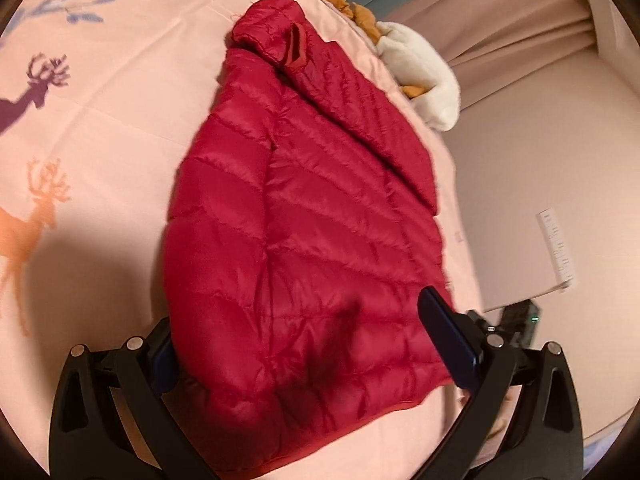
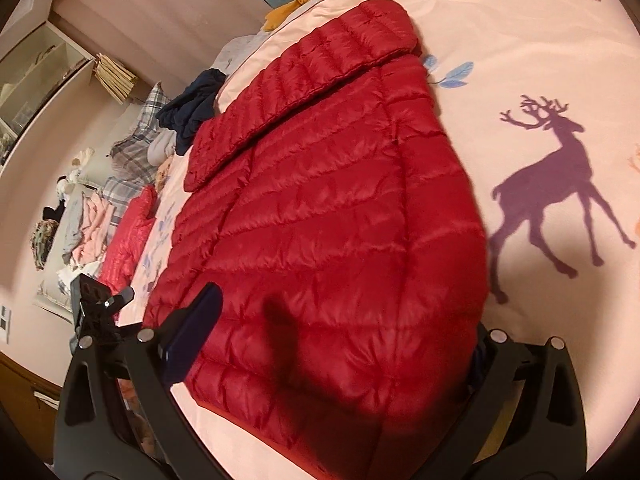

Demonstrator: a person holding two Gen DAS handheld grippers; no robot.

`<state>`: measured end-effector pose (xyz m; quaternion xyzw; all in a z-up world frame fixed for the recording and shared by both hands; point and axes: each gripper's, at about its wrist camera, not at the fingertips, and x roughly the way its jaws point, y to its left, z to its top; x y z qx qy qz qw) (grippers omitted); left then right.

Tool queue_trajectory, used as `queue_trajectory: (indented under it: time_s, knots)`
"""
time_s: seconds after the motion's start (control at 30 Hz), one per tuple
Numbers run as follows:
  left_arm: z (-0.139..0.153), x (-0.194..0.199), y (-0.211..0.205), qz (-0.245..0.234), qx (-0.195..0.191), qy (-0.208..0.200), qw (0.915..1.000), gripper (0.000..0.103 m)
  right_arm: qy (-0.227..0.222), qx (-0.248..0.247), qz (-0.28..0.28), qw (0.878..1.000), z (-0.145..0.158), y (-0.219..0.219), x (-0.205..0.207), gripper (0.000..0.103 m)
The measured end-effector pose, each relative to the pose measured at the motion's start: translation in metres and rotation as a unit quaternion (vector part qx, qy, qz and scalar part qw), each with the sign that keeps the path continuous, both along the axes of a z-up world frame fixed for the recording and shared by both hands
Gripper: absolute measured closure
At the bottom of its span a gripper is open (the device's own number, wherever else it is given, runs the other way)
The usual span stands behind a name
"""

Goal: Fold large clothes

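A red quilted down jacket (image 1: 304, 208) lies flat on a pink bed sheet (image 1: 120, 120), with a sleeve folded across its body. It also shows in the right wrist view (image 2: 332, 208). My left gripper (image 1: 308, 344) is open, its fingers wide apart over the jacket's hem end. One finger (image 1: 448, 340) lies on the right side of the hem; the other is partly hidden behind the fabric. My right gripper (image 2: 336, 340) is open over the same hem end, with one finger (image 2: 192, 332) on the fabric and the other mostly hidden by the jacket's edge.
The sheet (image 2: 540, 60) has deer and leaf prints. A white and orange plush toy (image 1: 420, 68) lies at the bed's far edge. A dark garment (image 2: 192, 108), plaid cloth (image 2: 136, 140) and a pile of clothes (image 2: 100, 232) sit beyond the jacket. The bed edge drops off by a wall (image 1: 540, 140).
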<state>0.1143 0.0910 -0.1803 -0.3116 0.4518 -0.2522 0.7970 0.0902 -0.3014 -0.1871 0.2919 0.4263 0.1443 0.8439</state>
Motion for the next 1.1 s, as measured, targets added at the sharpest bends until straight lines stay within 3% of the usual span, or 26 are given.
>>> queue_trajectory:
  time_s: [0.13,0.43,0.6,0.87,1.1]
  knots:
    - [0.000,-0.007,0.000,-0.013,-0.026,-0.001,0.9996,0.001,0.000,0.016,0.019,1.000,0.000,0.003,-0.004,0.004]
    - [-0.001,-0.035,-0.006,-0.036,-0.035,-0.005,0.9987,0.006,0.002,0.064,0.061,0.996,-0.004,0.001,-0.041,0.009]
    - [-0.006,-0.028,-0.004,-0.014,-0.036,0.005,0.9993,0.026,-0.006,0.051,0.052,0.997,-0.006,0.008,-0.035,0.016]
    - [-0.014,-0.010,-0.015,-0.011,-0.015,0.018,0.9997,0.058,-0.008,0.035,0.035,0.999,-0.012,0.024,-0.009,0.053]
    - [-0.007,-0.017,-0.007,0.002,-0.016,0.006,0.9999,0.086,-0.014,0.039,0.014,0.999,-0.013,0.015,-0.018,0.081]
